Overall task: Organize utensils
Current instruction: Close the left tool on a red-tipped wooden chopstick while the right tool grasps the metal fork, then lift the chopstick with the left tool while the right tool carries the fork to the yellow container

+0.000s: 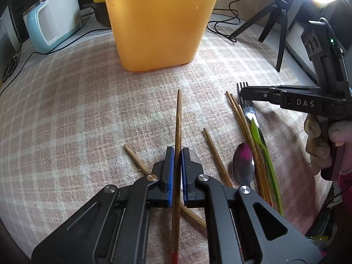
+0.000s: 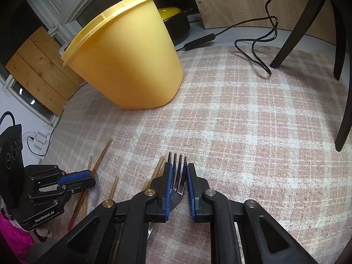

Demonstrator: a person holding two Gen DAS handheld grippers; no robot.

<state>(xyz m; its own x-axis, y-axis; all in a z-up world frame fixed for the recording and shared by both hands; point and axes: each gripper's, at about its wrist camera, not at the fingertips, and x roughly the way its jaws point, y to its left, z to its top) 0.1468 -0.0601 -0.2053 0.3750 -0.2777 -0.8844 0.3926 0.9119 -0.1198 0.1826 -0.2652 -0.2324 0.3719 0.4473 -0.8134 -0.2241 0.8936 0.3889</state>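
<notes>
A tall yellow tub (image 1: 160, 22) stands on the checked cloth, also in the right wrist view (image 2: 132, 66). My left gripper (image 1: 177, 154) is shut on a long wooden chopstick (image 1: 177, 121) that points toward the tub. Loose chopsticks (image 1: 215, 156), a spoon (image 1: 243, 165), a green utensil (image 1: 264, 149) and a metal fork (image 1: 247, 107) lie to its right. My right gripper (image 2: 178, 171) is over the fork (image 2: 177, 176), its jaws narrowly apart on either side of the tines; it also shows in the left wrist view (image 1: 244, 92).
A blue-white appliance (image 1: 52, 19) stands back left. A black tripod (image 1: 275, 22) with a ring light and cables (image 2: 255, 41) stand back right. A dark pot with a yellow lid (image 2: 176, 24) sits behind the tub. The checked cloth (image 2: 242, 121) covers the table.
</notes>
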